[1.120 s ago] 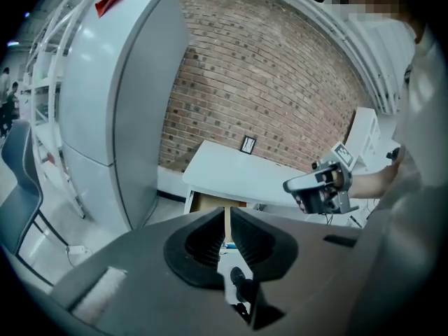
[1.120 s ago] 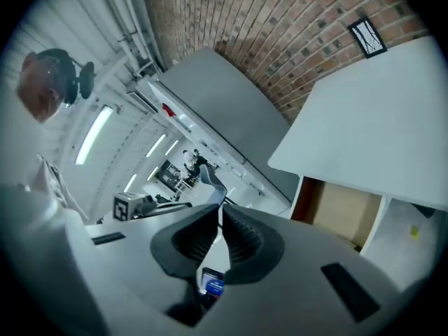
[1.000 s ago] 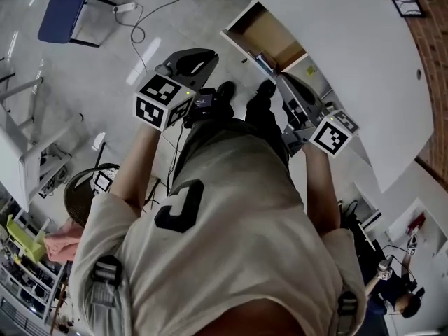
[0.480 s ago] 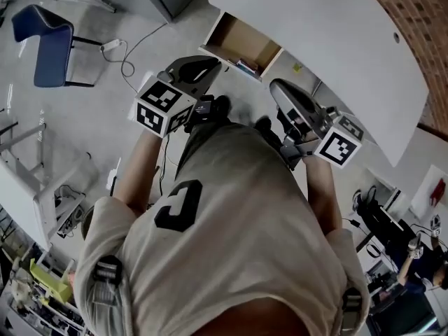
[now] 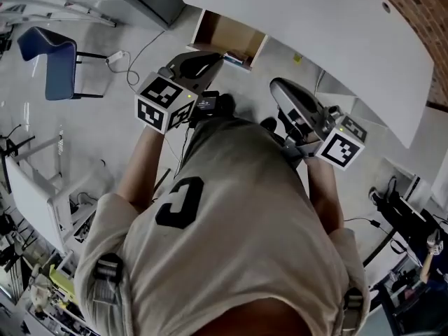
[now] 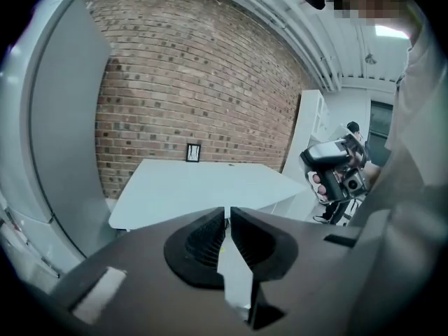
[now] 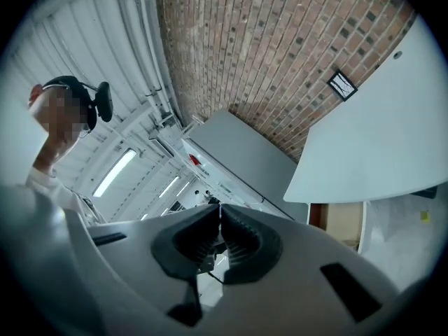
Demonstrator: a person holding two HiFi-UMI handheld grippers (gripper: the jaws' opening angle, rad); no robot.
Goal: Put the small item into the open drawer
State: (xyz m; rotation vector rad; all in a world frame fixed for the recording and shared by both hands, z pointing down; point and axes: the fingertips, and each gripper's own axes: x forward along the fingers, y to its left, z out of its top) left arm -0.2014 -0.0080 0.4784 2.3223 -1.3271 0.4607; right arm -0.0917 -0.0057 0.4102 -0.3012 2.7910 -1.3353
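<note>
Drawer [image 5: 227, 39]: further left in head view. Chair [image 5: 52, 58]: lower in frame. Right gripper [image 5: 280, 89]: off table [image 5: 315, 40] edge, now over floor; jaws just closed further, empty.

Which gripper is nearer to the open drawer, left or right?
Left. In the head view the left gripper sits just below the open drawer; the right gripper is farther off, down and to the drawer's right.

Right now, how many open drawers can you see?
1: the open drawer sticks out from under the white table, at the head view's top. Others may be hidden beneath that table.
</note>
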